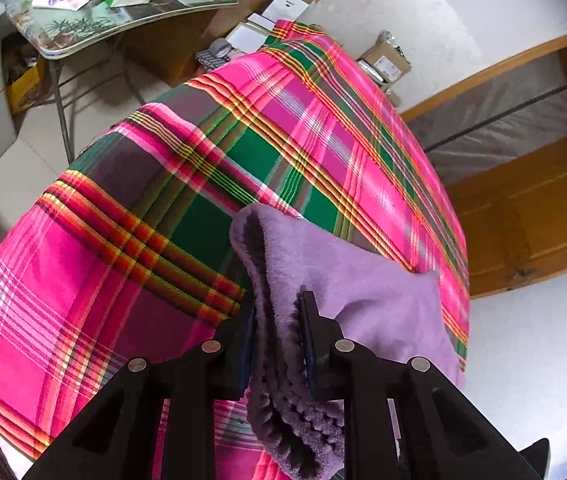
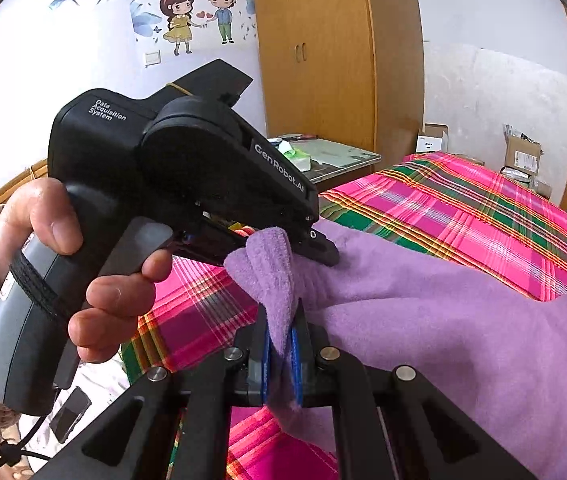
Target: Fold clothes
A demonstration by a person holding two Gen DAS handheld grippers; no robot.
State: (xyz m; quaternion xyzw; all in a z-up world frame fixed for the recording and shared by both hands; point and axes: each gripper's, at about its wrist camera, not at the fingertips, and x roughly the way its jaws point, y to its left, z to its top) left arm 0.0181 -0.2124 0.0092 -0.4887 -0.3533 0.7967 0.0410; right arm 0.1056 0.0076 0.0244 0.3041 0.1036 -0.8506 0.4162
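A purple fleece garment lies on a bed under a pink, green and orange plaid cover. In the left wrist view my left gripper is shut on a bunched fold of the purple fleece garment, which hangs thick between its fingers. In the right wrist view my right gripper is shut on a thin edge of the same cloth between blue pads. Just above it the left gripper, held in a person's hand, pinches the neighbouring bunch. Both grippers hold the cloth close together at its near left edge.
The plaid cover spreads over the whole bed. A folding table with green tissue packs stands beyond it. Cardboard boxes sit by the far wall, and a wooden wardrobe rises behind the table. A phone lies low at the left.
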